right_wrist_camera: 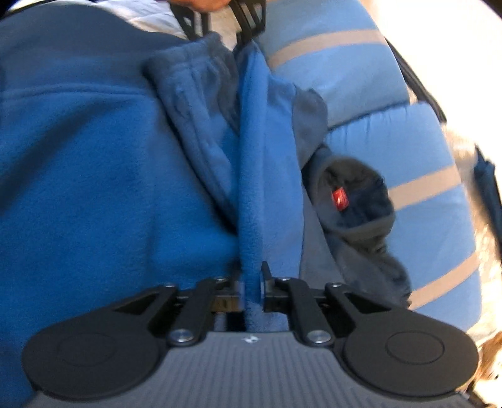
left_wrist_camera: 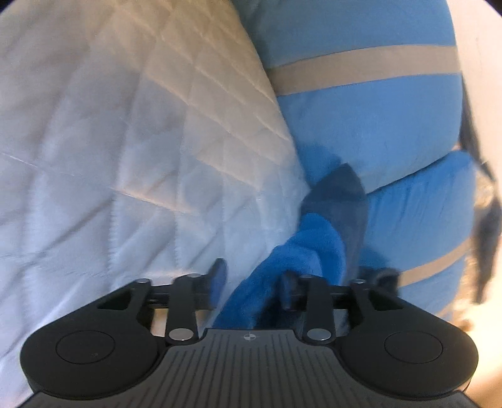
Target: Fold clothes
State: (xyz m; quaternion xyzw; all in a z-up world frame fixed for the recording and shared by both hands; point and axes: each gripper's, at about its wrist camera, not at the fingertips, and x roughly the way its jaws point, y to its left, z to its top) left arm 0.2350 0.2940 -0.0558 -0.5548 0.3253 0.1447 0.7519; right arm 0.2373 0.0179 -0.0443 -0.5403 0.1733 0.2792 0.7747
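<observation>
**Blue fleece garment stretched between both tongs over a quilted bed surface.**

The blue fleece garment (right_wrist_camera: 103, 175) lies ahead of and to the left of the right gripper (right_wrist_camera: 252, 290), with a raised fold running straight forward from its jaws to the left gripper (right_wrist_camera: 219, 22) at the far end. The right jaws sit close on either side of this fold, with cloth filling the gap; whether the pads press it cannot be told. In the left wrist view, the left gripper (left_wrist_camera: 252, 284) stands partly apart, a bunched roll of fleece passing between its fingers without visible pad contact. A grey collar with a red tag (right_wrist_camera: 339, 198) lies right of the fold. White quilted bedding (left_wrist_camera: 125, 141) extends left of the left tongs; a light-blue striped pillow (left_wrist_camera: 370, 119) lies ahead and right. No containers are visible.
</observation>
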